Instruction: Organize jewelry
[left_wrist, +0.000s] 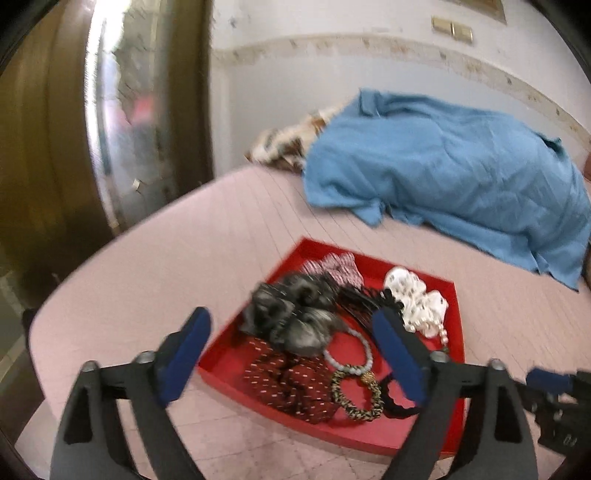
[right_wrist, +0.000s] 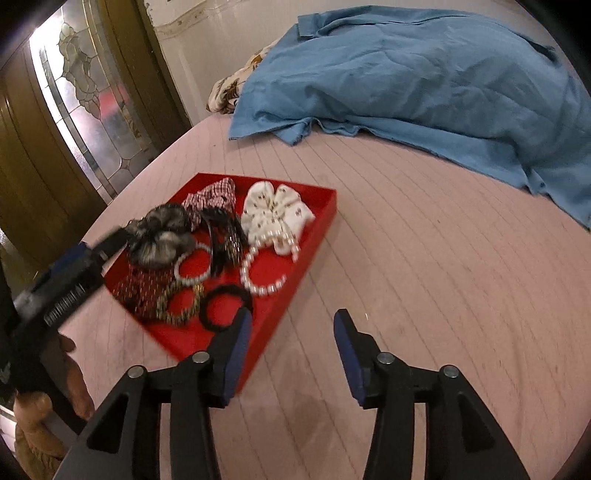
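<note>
A red tray (left_wrist: 456, 334) (right_wrist: 325, 206) lies on the pink bedspread and holds several scrunchies and bracelets: a grey furry scrunchie (left_wrist: 291, 314) (right_wrist: 162, 236), a dark red scrunchie (left_wrist: 288, 384), a white patterned scrunchie (right_wrist: 277, 210), a pearl bracelet (right_wrist: 258, 277), a pale bead bracelet (left_wrist: 351, 354), a gold braided band (left_wrist: 356, 395) and a black hair tie (right_wrist: 225, 306). My left gripper (left_wrist: 291, 332) is open and empty above the tray's near side. My right gripper (right_wrist: 291, 325) is open and empty over the bedspread at the tray's right edge.
A crumpled blue cloth (left_wrist: 443, 177) (right_wrist: 424, 74) lies on the far side of the bed over a floral pillow (left_wrist: 284, 144). A wooden door with stained glass (right_wrist: 81, 96) stands to the left. Bare pink bedspread (right_wrist: 443, 277) stretches right of the tray.
</note>
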